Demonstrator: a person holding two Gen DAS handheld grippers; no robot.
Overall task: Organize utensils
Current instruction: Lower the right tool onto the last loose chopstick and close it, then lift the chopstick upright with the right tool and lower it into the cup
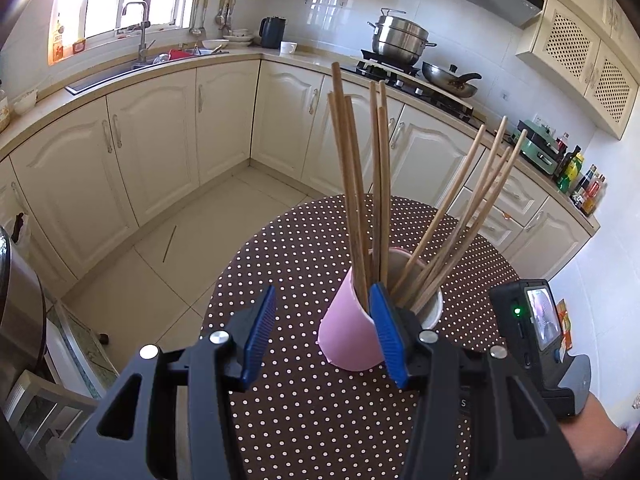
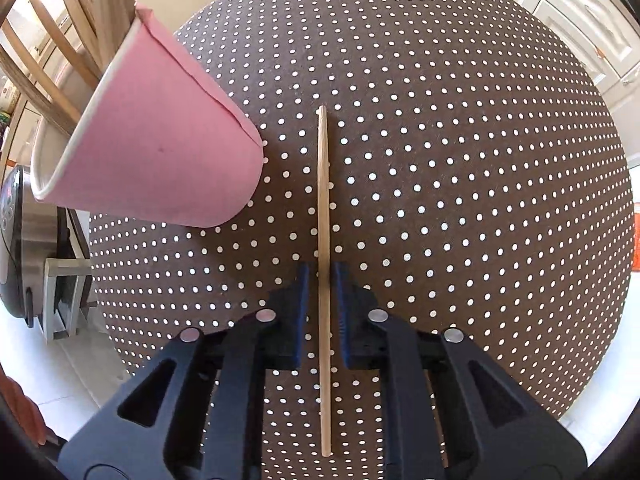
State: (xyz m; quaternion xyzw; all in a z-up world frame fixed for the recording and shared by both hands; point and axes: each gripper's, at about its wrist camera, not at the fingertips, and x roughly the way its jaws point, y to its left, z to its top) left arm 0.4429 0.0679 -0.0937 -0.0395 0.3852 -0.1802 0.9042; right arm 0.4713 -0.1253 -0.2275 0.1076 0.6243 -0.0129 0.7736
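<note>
Down on the round counter point(image 2: 460, 128), covered in a brown cloth with white dots, a single wooden chopstick point(image 2: 323, 216) lies flat, running near to far. The right hand-held gripper point(image 2: 322, 280) straddles it: a blue pad sits on each side of the stick, with a narrow gap showing on both sides, so the jaws are nearly together but not pressed onto the wood. Left of the chopstick and just apart from it stands a pink paper cup point(image 2: 160, 136), holding a bundle of other chopsticks.

From the left wrist view, the same pink cup point(image 1: 348, 340) stands upright on the dotted cloth, with its chopsticks point(image 1: 360, 184) fanned out in two groups, one rising nearly straight, the other leaning right. The left hand-held gripper point(image 1: 322, 328) is spread wide. Its right blue pad point(image 1: 386, 328) lies against the cup's rim, while its left pad is well clear of the cup, with bare cloth between. Right of the cup, part of the other gripper's body with a small lit screen point(image 1: 542, 316) shows.

Beyond the counter, cream cabinets point(image 1: 160, 140) line the far wall, and a steel pot point(image 1: 400, 38) sits on the stove.
</note>
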